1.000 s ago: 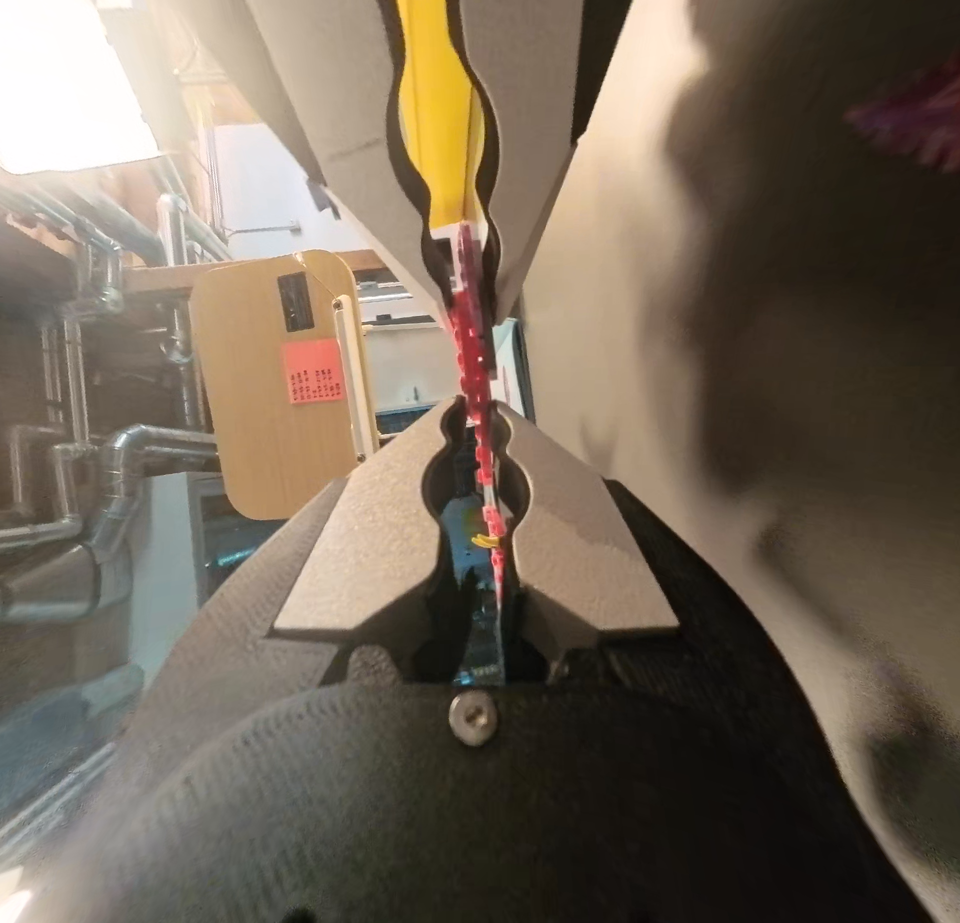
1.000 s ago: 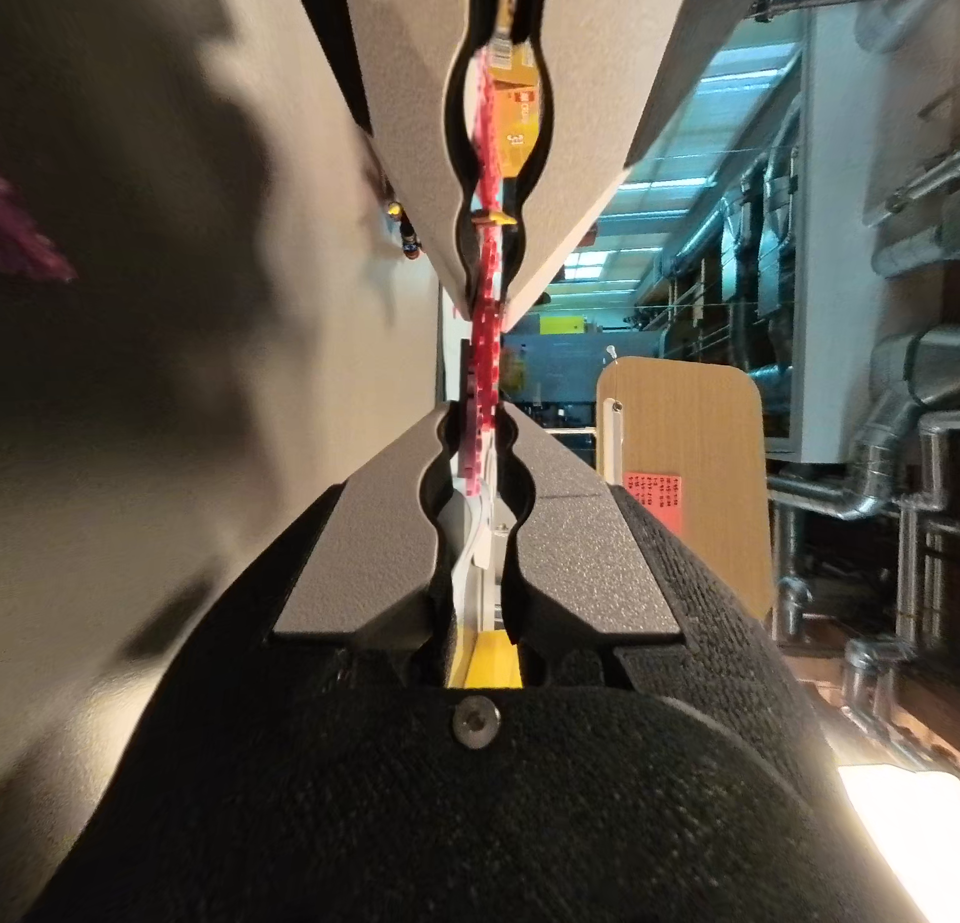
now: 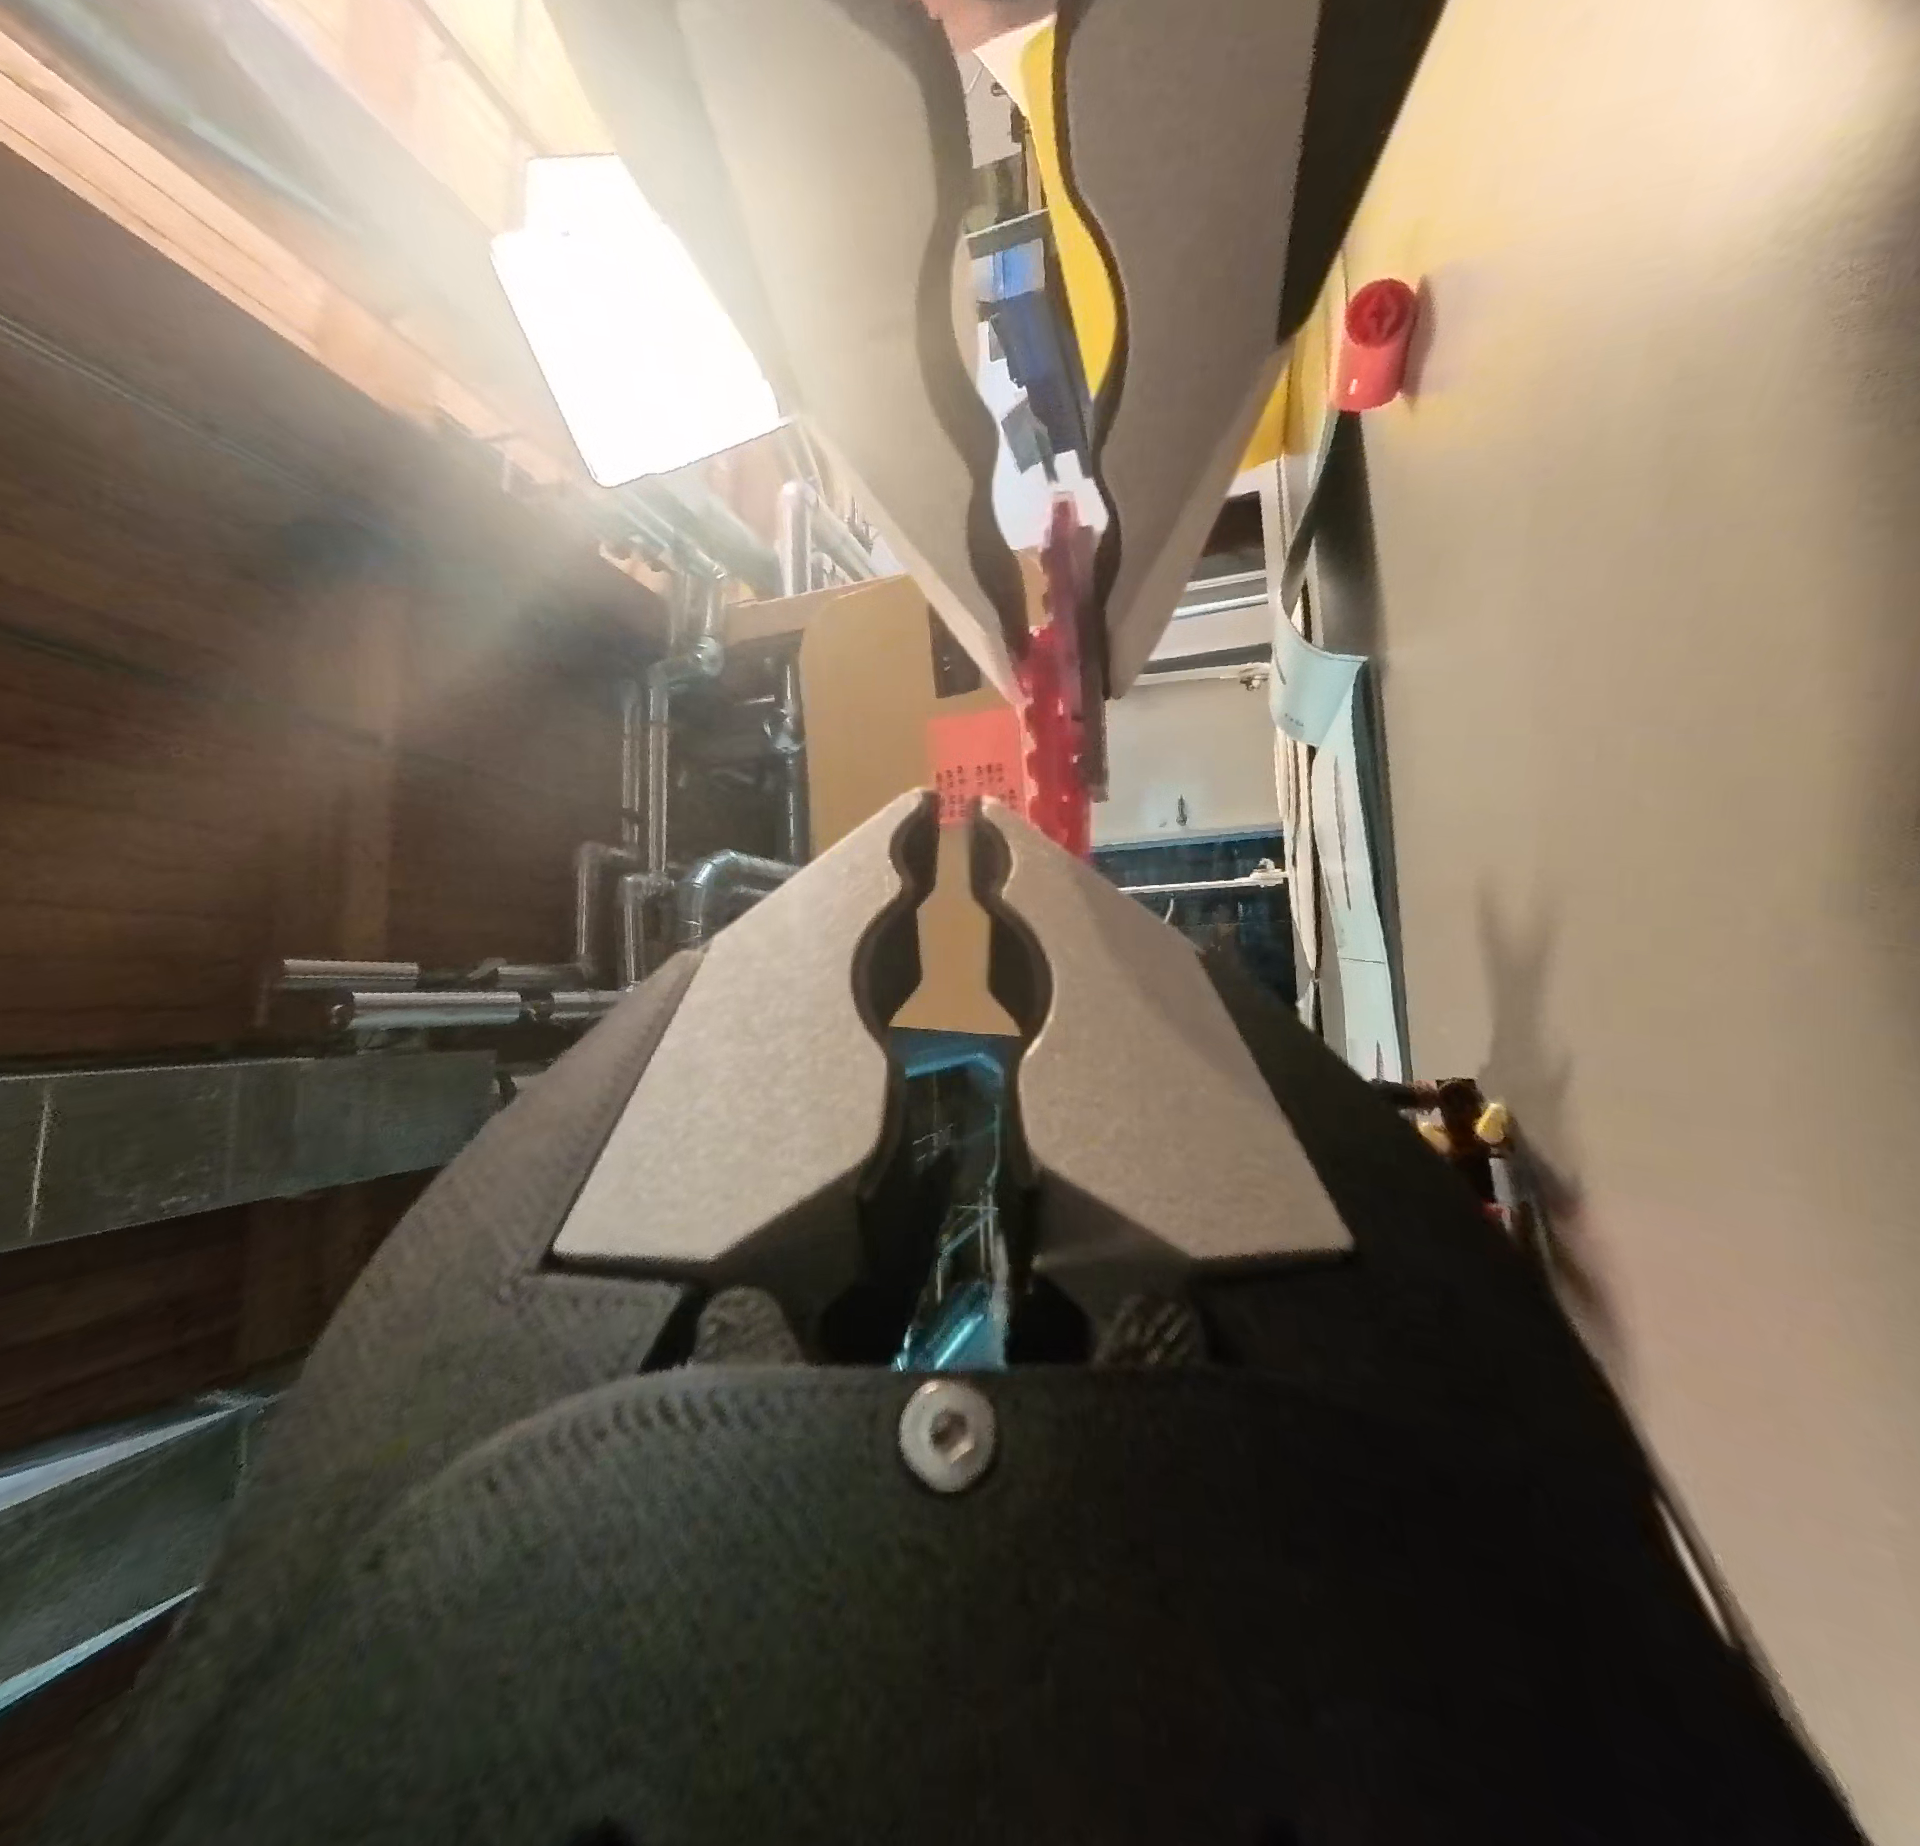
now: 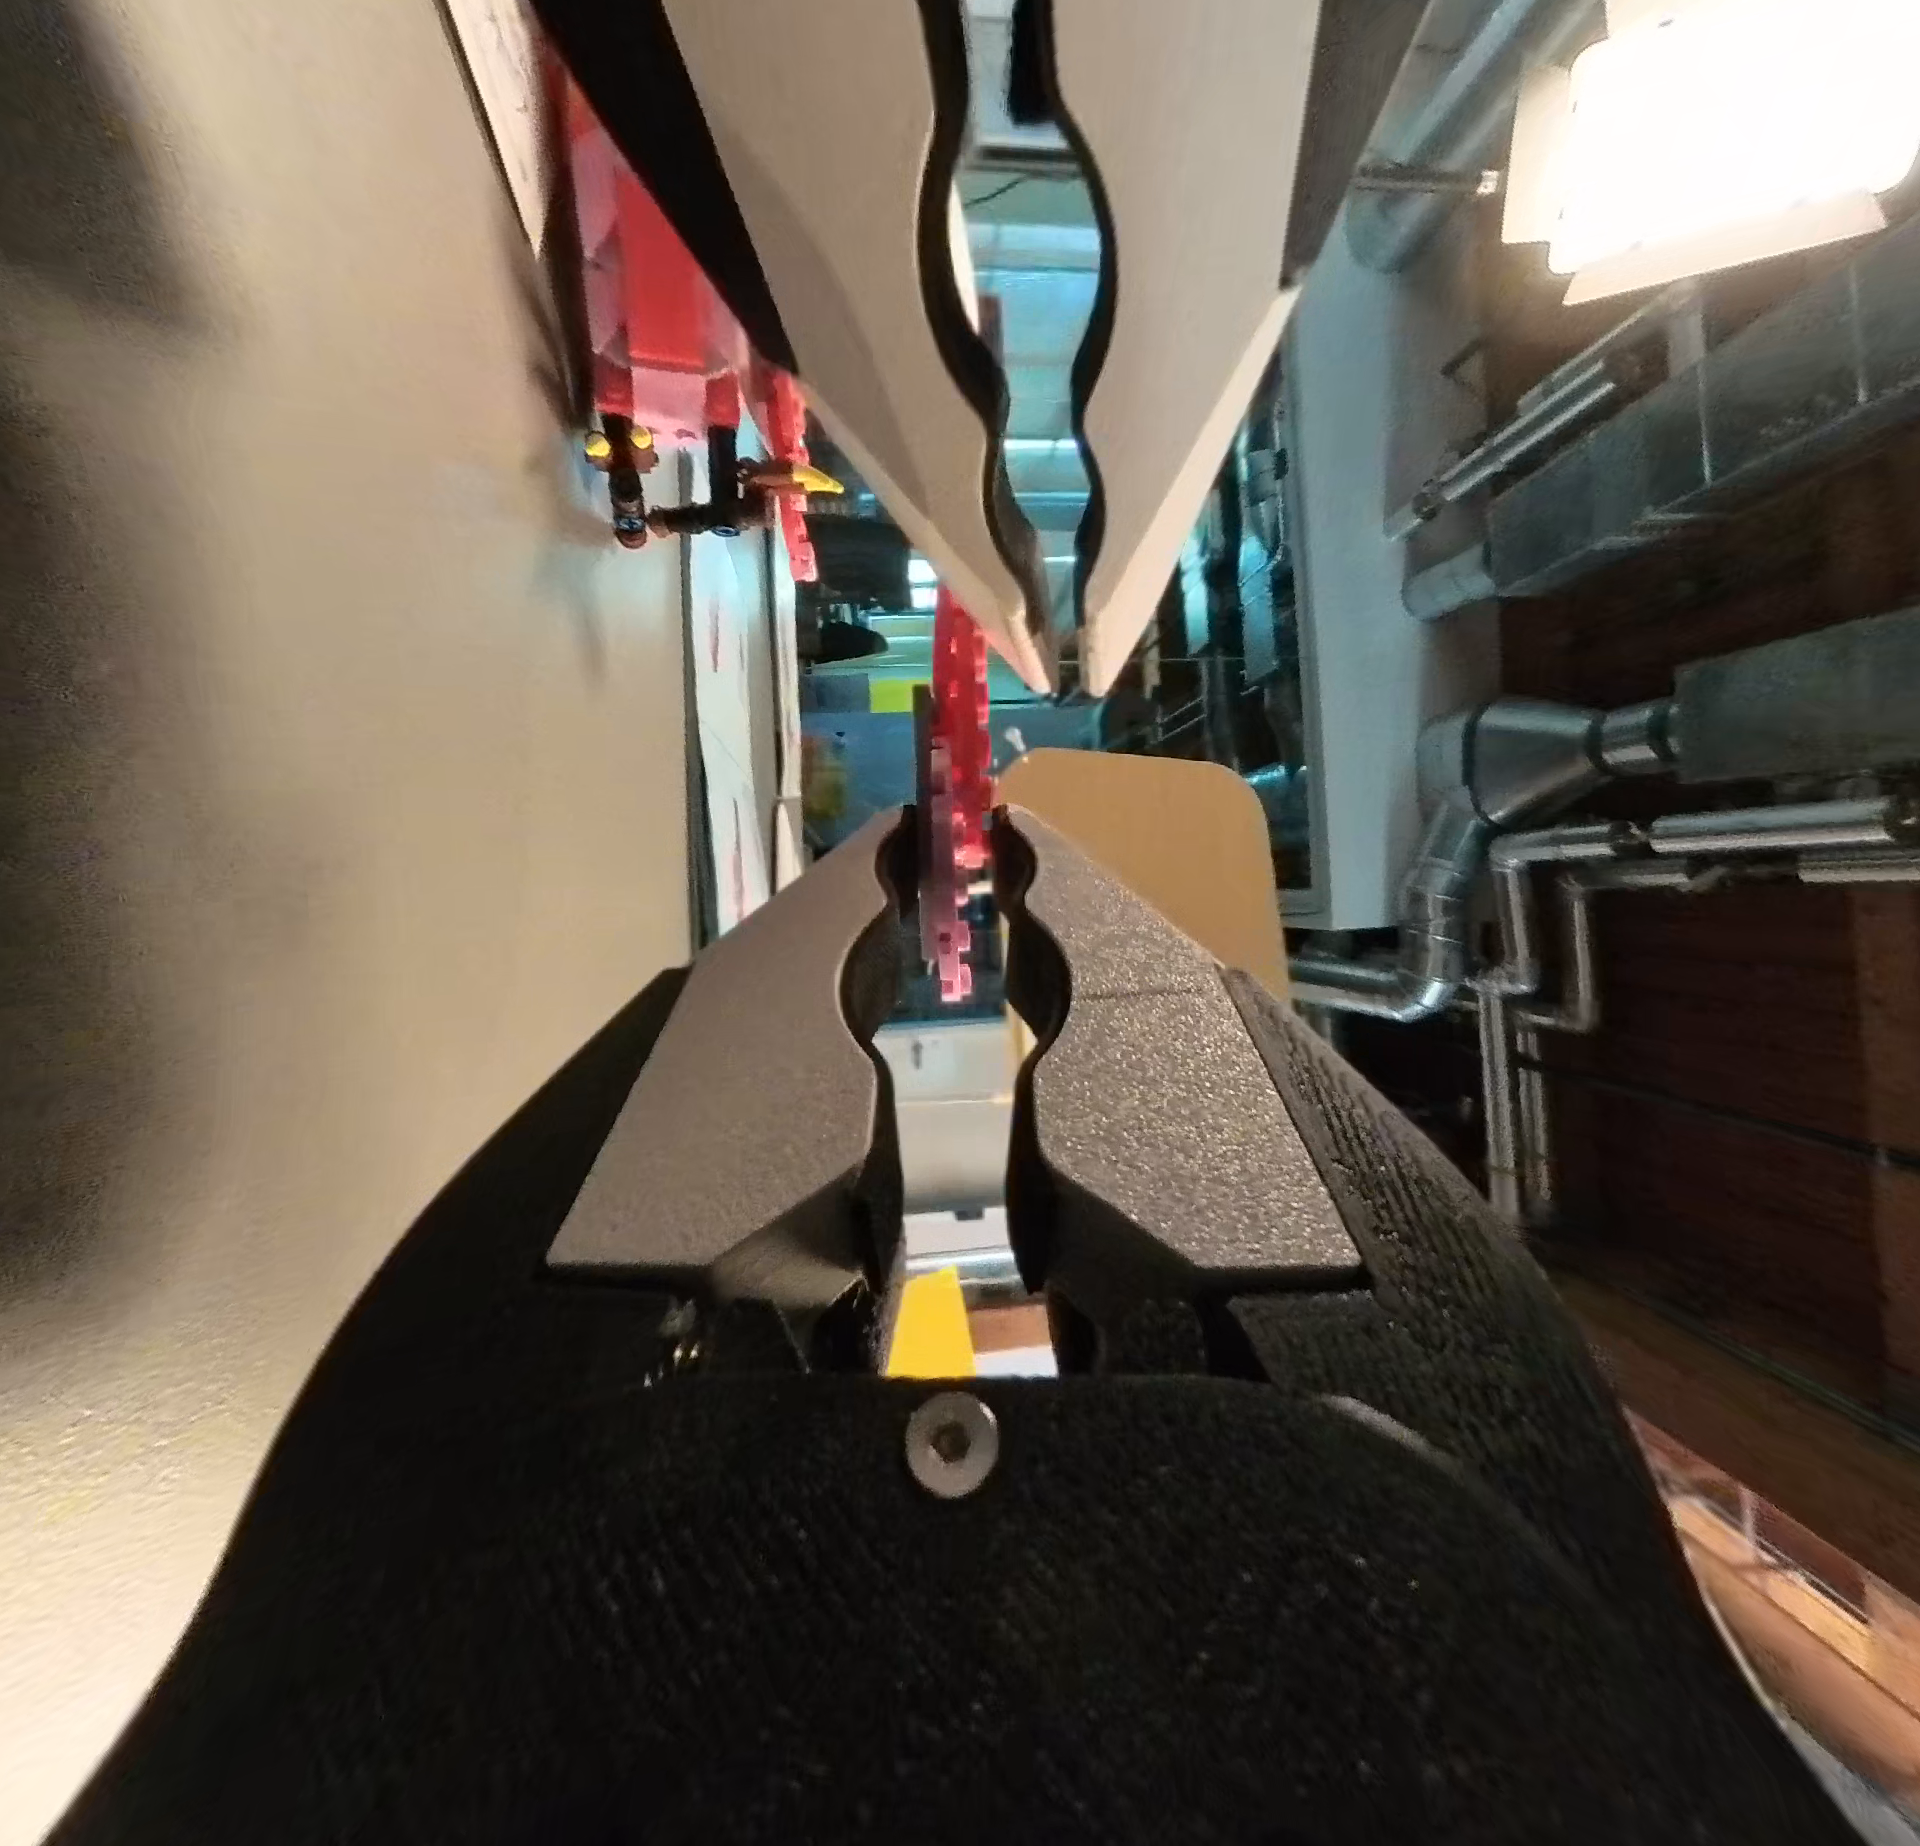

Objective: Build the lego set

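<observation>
Both cameras are rolled on their side, so the beige tabletop [image 3: 1662, 861] reads as a wall on one edge of each view. My right gripper [image 4: 951, 817] is clamped on a red toothed brick strip [image 4: 961, 757] that has a thin dark plate along one side. Both pads press on it near the tips, and it sits edge-on to the lens. I judge the pinch at one end is what leaves the rest sticking out free beyond the fingertips, toward the other hand. My left gripper [image 3: 956, 809] is down to a narrow slit with nothing in it; a tan board [image 3: 862, 716] and its orange sticker show straight through. The two grippers face each other tip to tip. In the left view the strip's free end passes just right of the left gripper's right fingertip, close beside it and outside the slit; contact I can't tell. A small brick model [image 4: 717, 508] and a red round cap [image 3: 1377, 342] sit on the tabletop, well clear of both. Pipework [image 4: 1507, 861] is far behind.
</observation>
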A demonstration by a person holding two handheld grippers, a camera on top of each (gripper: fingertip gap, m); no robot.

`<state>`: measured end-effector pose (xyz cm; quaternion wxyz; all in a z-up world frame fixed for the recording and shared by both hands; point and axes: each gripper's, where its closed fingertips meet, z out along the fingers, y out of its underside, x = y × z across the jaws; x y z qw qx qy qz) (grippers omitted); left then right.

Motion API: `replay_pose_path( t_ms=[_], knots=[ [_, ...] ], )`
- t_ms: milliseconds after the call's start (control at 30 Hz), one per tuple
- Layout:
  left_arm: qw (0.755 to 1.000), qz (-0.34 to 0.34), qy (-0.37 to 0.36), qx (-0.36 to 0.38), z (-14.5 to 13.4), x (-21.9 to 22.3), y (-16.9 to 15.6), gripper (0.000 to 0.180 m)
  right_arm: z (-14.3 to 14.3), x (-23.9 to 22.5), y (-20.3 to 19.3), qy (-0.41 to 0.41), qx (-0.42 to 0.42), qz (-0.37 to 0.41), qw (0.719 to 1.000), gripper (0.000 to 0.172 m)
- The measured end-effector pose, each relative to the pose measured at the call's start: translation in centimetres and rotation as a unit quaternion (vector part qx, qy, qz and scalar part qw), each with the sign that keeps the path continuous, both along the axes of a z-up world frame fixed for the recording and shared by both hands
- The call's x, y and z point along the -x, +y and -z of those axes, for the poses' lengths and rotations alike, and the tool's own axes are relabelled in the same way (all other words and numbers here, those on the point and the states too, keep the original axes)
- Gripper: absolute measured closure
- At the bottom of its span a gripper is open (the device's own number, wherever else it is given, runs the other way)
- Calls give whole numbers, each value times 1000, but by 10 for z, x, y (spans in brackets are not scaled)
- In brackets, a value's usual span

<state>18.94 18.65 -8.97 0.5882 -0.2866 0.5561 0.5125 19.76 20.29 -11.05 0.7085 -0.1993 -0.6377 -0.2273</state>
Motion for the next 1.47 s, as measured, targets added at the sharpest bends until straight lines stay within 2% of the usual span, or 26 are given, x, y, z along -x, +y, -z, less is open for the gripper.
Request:
replay_pose_path(
  t_ms=[100,167,267,433,533,633,800,900,1133,1267,1300,1367,1400,1467],
  knots=[
    [999,-2,-10,42,8,3,3,161,7,-3,13,-6,42,24,999,161],
    [997,-2,-21,75,13,3,4,149,4,-6,18,1,42,33,999,161],
    [996,-24,-13,79,17,5,9,143,2,-3,9,-1,31,20,999,161],
    [999,-26,31,25,16,3,8,162,0,2,-4,8,43,-10,999,161],
    [998,-9,1,61,14,1,5,169,-4,2,-8,28,64,-35,997,159],
    [996,-8,-9,91,18,1,6,170,-4,3,-10,29,72,-44,996,149],
    [992,-11,-26,121,23,3,8,170,2,5,-10,1,27,-30,999,161],
    [991,-13,-24,128,26,3,8,170,5,5,-9,-14,30,-18,999,162],
    [988,-21,-20,153,34,5,10,170,12,5,-7,-34,67,-9,997,162],
    [983,-16,-66,172,24,8,10,170,1,5,-11,32,139,-56,988,158],
    [977,-12,-95,190,22,10,11,170,-4,4,-13,53,172,-72,981,137],
    [954,24,-168,249,15,11,7,170,-16,0,-19,97,276,-126,948,117],
    [932,55,-208,293,13,8,2,170,-25,-2,-26,116,329,-168,922,114],
    [864,126,-290,393,9,-1,-11,170,-41,-9,-43,138,438,-260,849,116]
  ],
)
